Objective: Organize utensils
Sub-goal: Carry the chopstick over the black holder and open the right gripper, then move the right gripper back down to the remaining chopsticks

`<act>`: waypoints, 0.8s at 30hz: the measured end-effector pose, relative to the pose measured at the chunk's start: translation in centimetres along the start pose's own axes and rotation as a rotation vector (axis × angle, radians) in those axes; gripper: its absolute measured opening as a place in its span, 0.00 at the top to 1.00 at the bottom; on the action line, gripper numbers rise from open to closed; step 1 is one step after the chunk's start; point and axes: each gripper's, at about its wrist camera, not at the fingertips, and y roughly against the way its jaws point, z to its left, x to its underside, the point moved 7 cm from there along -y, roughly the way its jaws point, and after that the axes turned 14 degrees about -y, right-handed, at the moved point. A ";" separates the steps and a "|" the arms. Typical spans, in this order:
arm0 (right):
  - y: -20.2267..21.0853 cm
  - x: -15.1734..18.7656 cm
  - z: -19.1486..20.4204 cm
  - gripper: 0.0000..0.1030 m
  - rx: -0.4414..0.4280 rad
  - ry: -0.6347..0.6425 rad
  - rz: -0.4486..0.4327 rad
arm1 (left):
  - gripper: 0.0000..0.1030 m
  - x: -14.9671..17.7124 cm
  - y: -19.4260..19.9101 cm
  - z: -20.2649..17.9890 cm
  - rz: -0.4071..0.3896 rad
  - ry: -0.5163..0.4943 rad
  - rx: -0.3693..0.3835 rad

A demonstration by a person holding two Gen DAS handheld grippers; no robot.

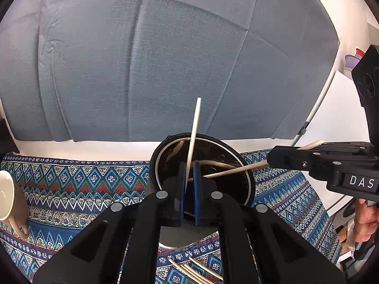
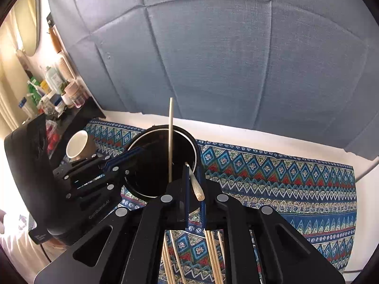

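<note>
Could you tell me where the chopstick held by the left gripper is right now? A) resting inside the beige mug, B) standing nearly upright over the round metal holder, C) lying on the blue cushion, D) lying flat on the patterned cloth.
B: the left gripper pinches the chopstick nearly upright above the open metal holder.

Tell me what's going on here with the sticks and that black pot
A person is sorting chopsticks into a black holder on a patterned cloth. The left tool is shut on one chopstick, held nearly upright over the holder's mouth. The right tool is shut on another chopstick, angled toward the holder. More loose chopsticks lie on the cloth nearer the camera, and a cream mug sits off to the left.
</note>
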 end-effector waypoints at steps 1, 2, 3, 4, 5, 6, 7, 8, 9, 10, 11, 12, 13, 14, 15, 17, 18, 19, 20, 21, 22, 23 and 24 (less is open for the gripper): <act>0.1 0.0 0.0 0.91 0.003 0.000 -0.001 | 0.95 0.1 0.2 0.0 0.002 0.004 0.000; 0.3 0.0 -0.1 0.91 0.003 -0.002 -0.002 | 0.94 0.2 0.4 0.1 0.004 0.006 -0.007; 0.4 0.0 -0.1 0.91 0.002 -0.005 -0.003 | 0.89 0.2 0.6 0.2 0.006 0.009 -0.015; 0.5 0.0 -0.2 0.91 0.002 -0.009 -0.003 | 0.86 0.3 0.9 0.2 0.007 0.014 -0.020; 0.6 0.1 -0.3 0.91 0.001 -0.012 -0.002 | 0.86 0.3 1.3 0.3 0.006 0.019 -0.024; 0.8 0.1 -0.3 0.90 0.002 -0.013 -0.002 | 0.85 0.4 1.6 0.4 0.006 0.023 -0.026; 1.0 0.2 -0.4 0.88 0.004 -0.015 -0.004 | 0.82 0.5 1.9 0.4 0.005 0.025 -0.030; 1.1 0.2 -0.5 0.81 0.006 -0.017 -0.009 | 0.80 0.5 2.2 0.5 0.003 0.027 -0.037; 1.2 0.1 -0.4 0.73 0.007 -0.020 -0.016 | 0.77 0.5 2.6 0.5 0.001 0.029 -0.045; 1.5 0.0 -0.5 0.70 0.009 -0.022 -0.025 | 0.74 0.5 2.9 0.5 0.000 0.031 -0.052; 1.6 -0.2 -0.5 0.68 0.009 -0.021 -0.032 | 0.73 0.5 3.2 0.6 -0.001 0.034 -0.056; 1.7 -0.3 -0.5 0.65 0.010 -0.018 -0.036 | 0.71 0.6 3.5 0.6 0.000 0.039 -0.057; 1.7 -0.5 -0.4 0.62 0.015 -0.016 -0.043 | 0.69 0.8 3.9 0.6 0.000 0.045 -0.058; 1.9 -0.8 -0.4 0.54 0.023 -0.015 -0.052 | 0.68 0.9 4.2 0.7 0.000 0.051 -0.062; 2.2 -1.0 -0.4 0.49 0.029 -0.013 -0.064 | 0.65 1.0 4.6 0.8 -0.001 0.054 -0.067; 2.8 -1.2 -0.3 0.42 0.030 -0.013 -0.085 | 0.58 1.4 5.3 0.9 -0.001 0.055 -0.079; 3.1 -1.3 -0.3 0.38 0.029 -0.014 -0.094 | 0.53 1.5 5.6 0.9 0.001 0.057 -0.083; 3.4 -1.3 -0.3 0.35 0.029 -0.015 -0.101 | 0.48 1.8 5.9 1.0 0.005 0.060 -0.089; 3.6 -1.2 -0.4 0.30 0.028 -0.017 -0.107 | 0.46 2.1 6.2 1.0 0.010 0.064 -0.093; 3.9 -1.1 -0.5 0.26 0.027 -0.019 -0.114 | 0.41 2.3 6.4 1.0 0.017 0.070 -0.094; 4.1 -1.0 -0.6 0.24 0.025 -0.021 -0.120 | 0.35 2.6 6.5 1.1 0.027 0.081 -0.096; 4.4 -0.8 -0.7 0.20 0.025 -0.021 -0.126 | 0.32 2.8 6.5 1.0 0.035 0.094 -0.097; 4.6 -0.6 -0.9 0.18 0.024 -0.018 -0.132 | 0.28 3.2 6.7 1.0 0.042 0.106 -0.097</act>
